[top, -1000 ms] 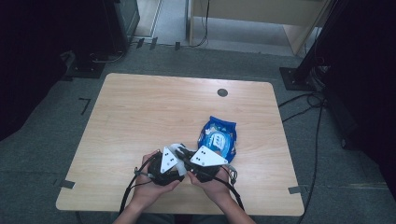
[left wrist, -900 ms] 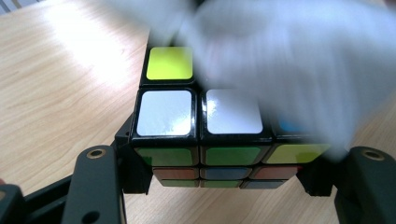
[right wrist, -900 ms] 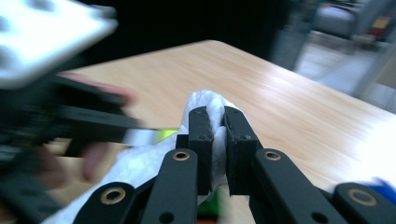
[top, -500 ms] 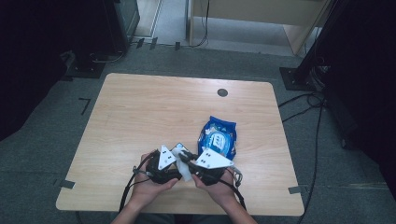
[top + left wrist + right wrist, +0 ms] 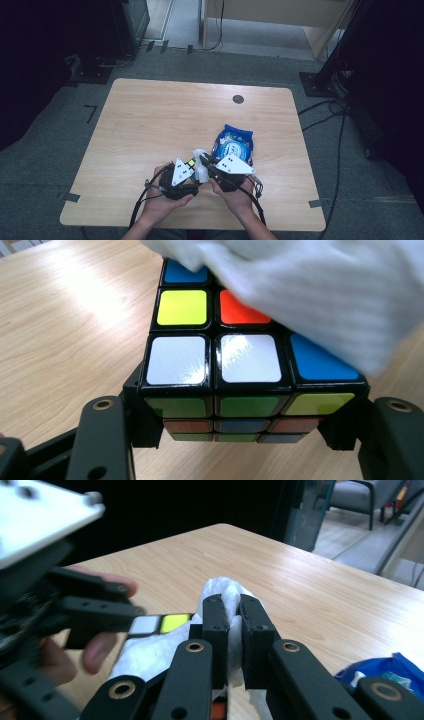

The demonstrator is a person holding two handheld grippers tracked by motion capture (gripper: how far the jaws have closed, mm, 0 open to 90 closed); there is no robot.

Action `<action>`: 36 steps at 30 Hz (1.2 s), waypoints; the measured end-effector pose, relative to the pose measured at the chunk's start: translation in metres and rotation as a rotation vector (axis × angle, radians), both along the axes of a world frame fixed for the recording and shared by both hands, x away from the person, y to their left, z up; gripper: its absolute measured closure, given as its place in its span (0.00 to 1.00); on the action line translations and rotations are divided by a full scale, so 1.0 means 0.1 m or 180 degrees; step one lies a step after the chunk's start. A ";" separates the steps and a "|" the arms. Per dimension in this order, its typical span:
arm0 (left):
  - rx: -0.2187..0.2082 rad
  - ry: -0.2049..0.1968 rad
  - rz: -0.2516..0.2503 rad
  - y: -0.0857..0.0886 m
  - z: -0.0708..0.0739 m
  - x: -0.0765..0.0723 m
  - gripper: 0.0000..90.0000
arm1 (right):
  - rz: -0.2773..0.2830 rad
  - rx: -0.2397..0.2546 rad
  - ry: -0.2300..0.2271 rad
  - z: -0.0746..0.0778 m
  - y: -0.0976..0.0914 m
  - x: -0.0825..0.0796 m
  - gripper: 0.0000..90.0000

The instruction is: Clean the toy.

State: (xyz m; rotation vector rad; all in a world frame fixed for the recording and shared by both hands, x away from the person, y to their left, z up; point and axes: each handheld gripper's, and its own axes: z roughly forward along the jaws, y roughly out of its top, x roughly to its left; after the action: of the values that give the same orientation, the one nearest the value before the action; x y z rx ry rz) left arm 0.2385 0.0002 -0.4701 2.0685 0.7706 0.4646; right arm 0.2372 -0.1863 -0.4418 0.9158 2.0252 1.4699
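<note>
A colour-tiled puzzle cube sits clamped between the jaws of my left gripper, just above the table near its front edge. A white wipe lies over the far right part of the cube's top face. My right gripper is shut on that wipe, its jaws almost together with the fabric bunched between them. From the high view the left gripper and right gripper meet tip to tip, with the cube and wipe between them.
A blue pack of wet wipes lies on the wooden table just beyond the right hand. A small dark round cap sits near the far edge. Cables trail from both grippers toward the front edge.
Both hands stay almost in place. The white wipe has shifted slightly over the cube's top, showing more clearly between the two grippers than a second ago.
</note>
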 end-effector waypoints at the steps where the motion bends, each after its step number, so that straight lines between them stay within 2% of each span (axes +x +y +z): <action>1: 0.0000 0.0006 -0.0001 0.00 0.00 0.01 0.38 | 0.0048 -0.0006 -0.0029 0.00 0.01 -0.02 0.94; 2: -0.0014 0.0021 -0.0007 0.00 0.00 0.01 0.38 | 0.0089 -0.0018 -0.0041 0.00 0.03 -0.04 0.94; 4: 0.0007 0.0011 -0.0016 -0.01 0.00 0.00 0.38 | 0.0299 -0.0092 -0.0093 -0.01 0.13 -0.12 0.94; 6: 0.0048 0.0003 -0.0034 -0.02 -0.01 -0.01 0.38 | 0.0401 -0.0161 -0.0147 -0.03 0.21 -0.16 0.94; 8: 0.0021 0.0017 -0.0026 -0.01 -0.01 -0.01 0.38 | 0.0352 -0.0224 -0.0180 -0.03 0.25 -0.18 0.94; 12: 0.0082 -0.0037 0.0017 0.03 -0.03 0.00 0.38 | 0.0119 -0.0114 -0.0095 -0.02 0.14 -0.10 0.94; 14: 0.0120 -0.0047 0.0113 0.10 -0.05 0.04 0.38 | -0.0053 -0.0043 -0.0039 -0.04 0.06 -0.07 0.94; 15: 0.0073 -0.0006 0.0206 0.18 -0.06 0.08 0.38 | -0.0094 -0.0043 -0.0039 -0.05 0.04 -0.05 0.94; 16: 0.0083 -0.0004 0.0249 0.23 -0.07 0.11 0.38 | -0.0195 -0.0076 -0.0011 -0.09 0.01 -0.03 0.94; 19: 0.0098 -0.0009 0.0436 0.41 -0.06 0.18 0.38 | -0.0293 -0.0131 0.0101 -0.20 -0.02 0.02 0.94; 22: 0.0067 -0.0001 0.0570 0.52 -0.04 0.23 0.38 | -0.0265 -0.0130 0.0204 -0.29 -0.02 0.06 0.94; 24: 0.0023 0.0006 0.0664 0.62 -0.02 0.26 0.38 | -0.0177 -0.0128 0.0235 -0.31 0.02 0.04 0.94; 27: -0.0001 0.0004 0.0702 0.68 0.00 0.27 0.38 | 0.0007 -0.0153 0.0324 -0.38 0.12 0.04 0.93; 29: -0.0002 0.0003 0.0688 0.69 0.01 0.27 0.38 | 0.0071 -0.0234 0.0386 -0.48 0.18 0.06 0.93; 32: 0.0002 -0.0017 0.0670 0.67 0.02 0.25 0.38 | 0.0031 -0.0264 0.0546 -0.61 0.19 0.11 0.93; 36: -0.0011 -0.0017 0.0641 0.65 0.02 0.24 0.38 | -0.0090 -0.0354 0.0554 -0.68 0.12 0.16 0.93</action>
State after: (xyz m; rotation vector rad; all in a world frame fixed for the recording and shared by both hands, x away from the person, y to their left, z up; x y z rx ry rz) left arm 0.2630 0.0655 -0.4677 1.9945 0.9809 0.5790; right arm 0.2534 -0.1747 -0.5098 1.0530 2.1843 1.2873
